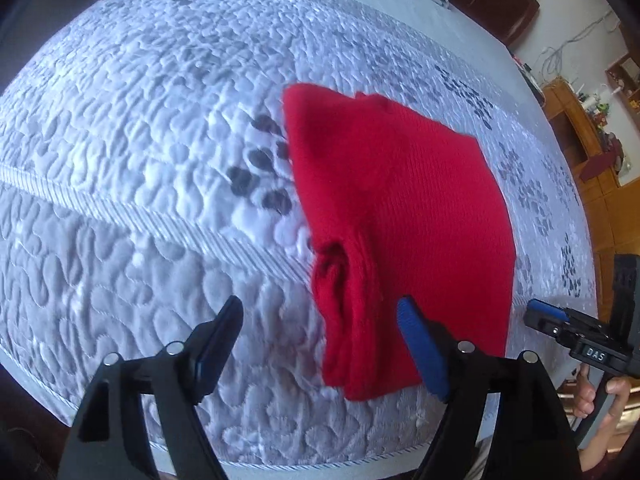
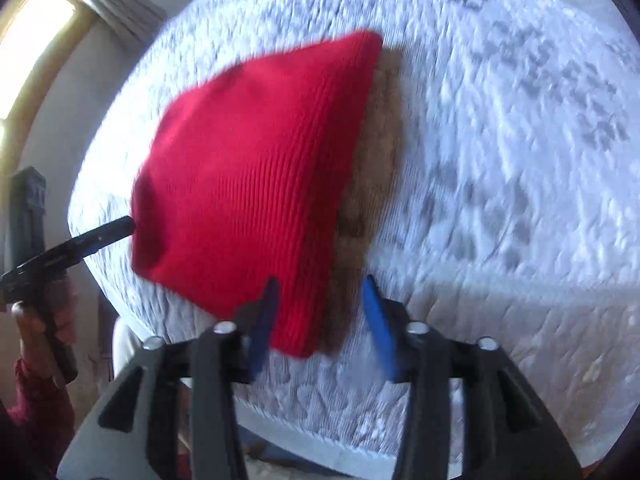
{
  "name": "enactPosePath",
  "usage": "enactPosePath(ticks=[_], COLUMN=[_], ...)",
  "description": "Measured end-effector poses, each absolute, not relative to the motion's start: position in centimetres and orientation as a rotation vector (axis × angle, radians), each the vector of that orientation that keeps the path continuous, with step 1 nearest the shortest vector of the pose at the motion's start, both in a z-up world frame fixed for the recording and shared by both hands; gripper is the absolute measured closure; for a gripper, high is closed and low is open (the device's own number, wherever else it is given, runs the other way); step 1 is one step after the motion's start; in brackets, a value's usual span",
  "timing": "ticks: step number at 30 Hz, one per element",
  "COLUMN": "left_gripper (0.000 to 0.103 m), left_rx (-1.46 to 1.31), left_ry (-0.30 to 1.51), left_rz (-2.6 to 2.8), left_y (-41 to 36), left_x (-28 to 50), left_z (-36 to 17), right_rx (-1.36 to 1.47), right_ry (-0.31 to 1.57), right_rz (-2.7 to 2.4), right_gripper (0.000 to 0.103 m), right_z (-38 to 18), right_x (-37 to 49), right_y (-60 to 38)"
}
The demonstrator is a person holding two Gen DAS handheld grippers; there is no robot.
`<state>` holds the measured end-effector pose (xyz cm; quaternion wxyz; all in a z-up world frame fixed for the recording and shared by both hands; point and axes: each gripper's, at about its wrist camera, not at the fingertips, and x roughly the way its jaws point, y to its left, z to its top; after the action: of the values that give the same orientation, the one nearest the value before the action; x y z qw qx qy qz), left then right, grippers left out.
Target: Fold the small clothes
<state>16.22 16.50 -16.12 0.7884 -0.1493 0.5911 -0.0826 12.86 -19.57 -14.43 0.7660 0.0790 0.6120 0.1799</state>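
Red knit garment (image 1: 400, 208) lies folded near quilt (image 1: 140, 120) edge; both grippers' jaws released, bare quilt beyond.

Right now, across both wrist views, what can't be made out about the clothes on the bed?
- Brown item, right wrist view: mostly under the red knit garment; motion blur hides its kind and shape.
- Same item, left wrist view: fully hidden by the red knit garment.
- Layers in the garment's fold: only the bunched near edge shows.
- Bed cover pattern, right wrist view: blurred.
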Motion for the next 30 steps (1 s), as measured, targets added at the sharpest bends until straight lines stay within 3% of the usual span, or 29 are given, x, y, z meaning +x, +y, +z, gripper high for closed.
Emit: enactPosePath(ticks=[7, 12, 23, 26, 30], left_gripper=[0.023, 0.02, 0.023, 0.041, 0.059], left_rx=[-0.499, -0.517, -0.45, -0.437, -0.525], left_ry=[1.324, 1.339, 1.367, 1.366, 1.376], left_rz=[-0.205, -0.224, -0.395, -0.414, -0.464], left_y=[18.4, 17.3, 13.3, 13.0, 13.0], left_x=[21.8, 24.7, 25.9, 25.2, 24.1], left_z=[-18.9, -19.9, -20.9, -20.7, -21.0], right_rx=[0.173, 0.168, 0.233, 0.249, 0.267], right_ry=[1.323, 1.355, 1.396, 1.408, 1.405], right_rz=[0.403, 0.423, 0.467, 0.482, 0.486], right_gripper=[0.046, 0.042, 0.037, 0.037, 0.053], right_z=[-14.2, -15.8, -18.4, -18.9, -19.0], right_x=[17.3, 19.7, 21.4, 21.3, 21.1], right_y=[-18.9, -17.4, -17.2, -17.1, -16.7])
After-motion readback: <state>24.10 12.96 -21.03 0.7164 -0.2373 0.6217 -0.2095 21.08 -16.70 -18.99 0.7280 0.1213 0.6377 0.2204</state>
